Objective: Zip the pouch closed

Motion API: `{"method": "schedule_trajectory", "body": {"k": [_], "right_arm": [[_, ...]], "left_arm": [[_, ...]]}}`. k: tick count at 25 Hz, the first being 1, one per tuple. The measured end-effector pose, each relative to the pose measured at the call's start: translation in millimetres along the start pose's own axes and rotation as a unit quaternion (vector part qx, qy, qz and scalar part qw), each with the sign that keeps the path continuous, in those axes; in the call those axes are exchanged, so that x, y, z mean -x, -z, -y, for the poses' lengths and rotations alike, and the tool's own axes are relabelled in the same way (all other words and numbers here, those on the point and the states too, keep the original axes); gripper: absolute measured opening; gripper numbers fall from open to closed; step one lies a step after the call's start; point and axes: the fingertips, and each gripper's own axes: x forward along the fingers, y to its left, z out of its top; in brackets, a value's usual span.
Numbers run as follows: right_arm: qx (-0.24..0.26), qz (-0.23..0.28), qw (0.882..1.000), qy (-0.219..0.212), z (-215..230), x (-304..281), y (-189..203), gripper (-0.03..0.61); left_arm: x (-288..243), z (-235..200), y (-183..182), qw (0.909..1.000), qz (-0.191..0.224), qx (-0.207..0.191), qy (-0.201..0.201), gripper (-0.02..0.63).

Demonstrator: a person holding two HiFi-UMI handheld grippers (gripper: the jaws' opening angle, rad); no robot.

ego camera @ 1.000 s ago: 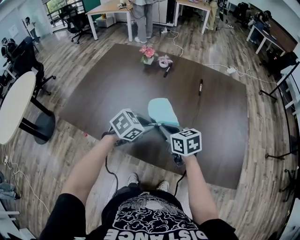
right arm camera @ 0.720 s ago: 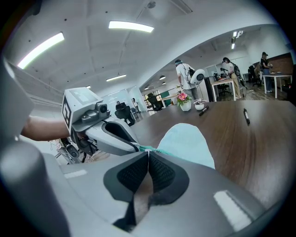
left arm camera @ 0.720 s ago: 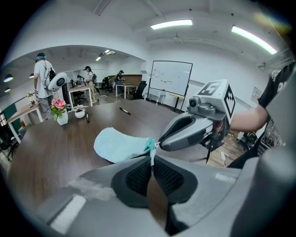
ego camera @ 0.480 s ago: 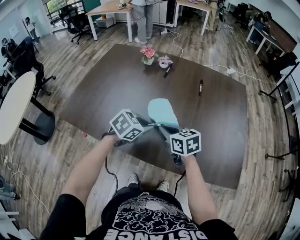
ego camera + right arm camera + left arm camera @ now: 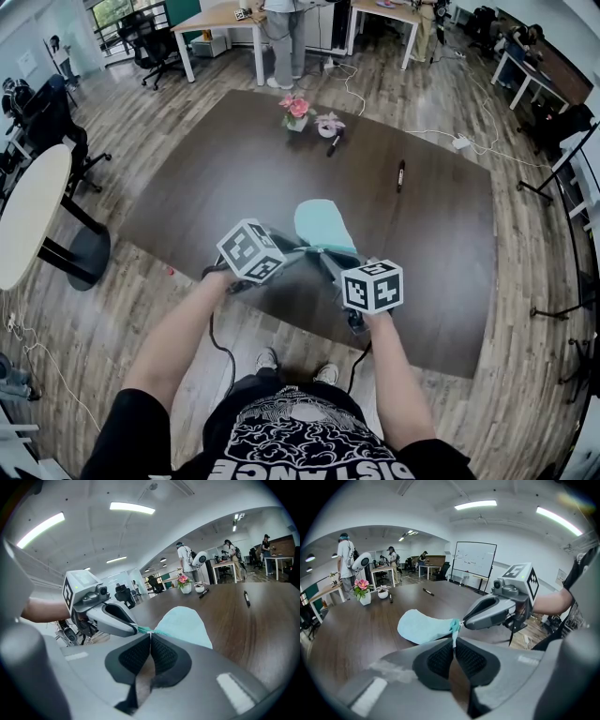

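Left gripper [image 5: 453,639] and right gripper [image 5: 150,634] pinch teal pouch [image 5: 323,223] over dark table [image 5: 216,178]; wooden floor [image 5: 141,103] around

left claw [image 5: 453,641]: gripping pouch [image 5: 423,626] end | right claw [image 5: 464,623]: at same end

Head view looks steeply down on the table [image 5: 234,178]; both gripper views, facing each other, closely share the pouch [image 5: 424,627].
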Motion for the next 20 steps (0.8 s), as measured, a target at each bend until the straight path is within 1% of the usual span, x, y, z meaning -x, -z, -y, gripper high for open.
{"method": "schedule_trajectory", "body": {"k": [10, 16, 20], "right_arm": [[0.001, 0.001, 1.000, -0.005, -3.5, -0.7, -2.9, 0.006], [0.001, 0.001, 1.000, -0.002, -1.4, -0.7, -4.7, 0.006], [-0.004, 0.004, 1.000, 0.006, 3.0, 0.4, -5.2, 0.006]], "left_arm": [[5.3, -3.0, 0.2, 0.9999, 0.006, 0.009, -0.005, 0.021], [4.5, -5.3, -0.8, 0.9999, 0.006, 0.013, -0.004, 0.021], [6.2, -10.5, 1.4, 0.9998, 0.005, 0.017, -0.011, 0.021]]}}
